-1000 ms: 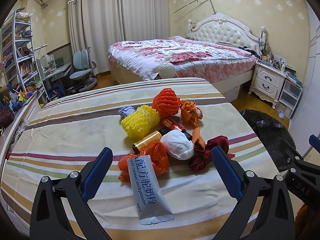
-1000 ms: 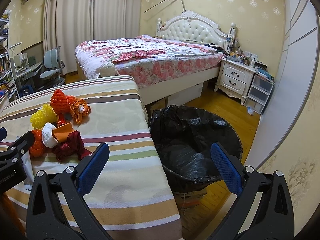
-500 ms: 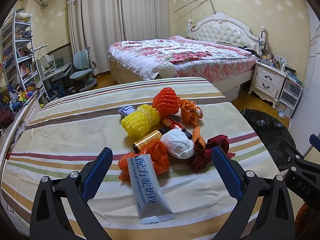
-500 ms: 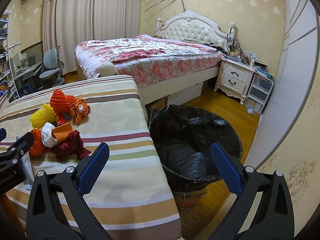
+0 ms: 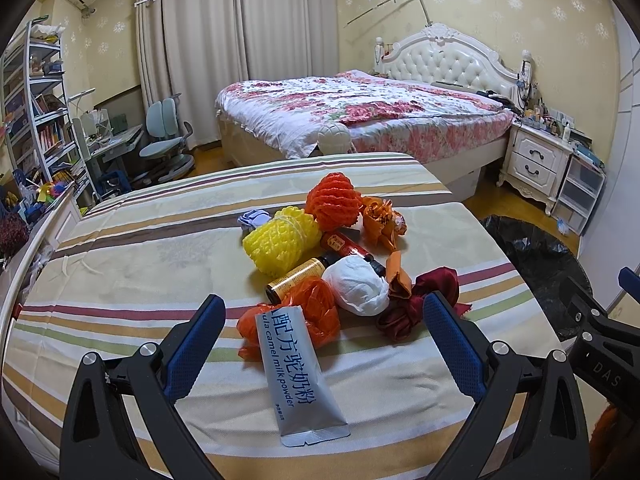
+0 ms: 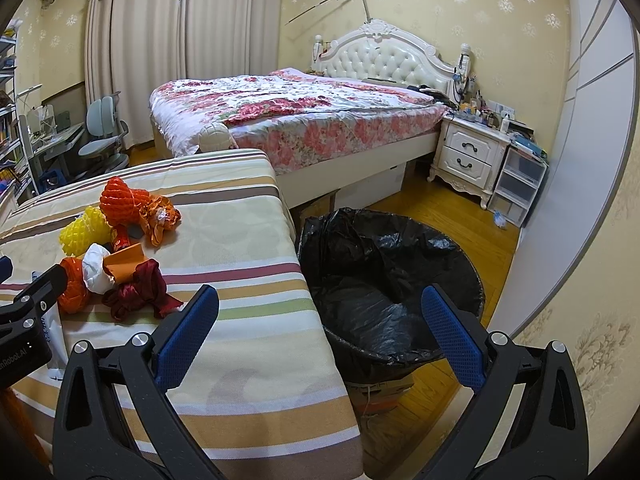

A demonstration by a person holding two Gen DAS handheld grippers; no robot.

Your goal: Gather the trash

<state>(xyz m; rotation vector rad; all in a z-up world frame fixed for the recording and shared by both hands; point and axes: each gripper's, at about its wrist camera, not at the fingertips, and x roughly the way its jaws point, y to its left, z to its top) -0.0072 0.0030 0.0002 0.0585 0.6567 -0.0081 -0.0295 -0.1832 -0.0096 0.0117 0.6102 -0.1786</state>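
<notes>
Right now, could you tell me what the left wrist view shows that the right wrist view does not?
Only the left wrist view shows the whole grey milk powder sachet and gold-labelled brown bottle, between the open left claw. Only the right wrist view shows the whole black-lined trash bin, beyond the open right claw. Both show the yellow foam net, white crumpled wad and dark red ribbon on the striped tablecloth.
</notes>
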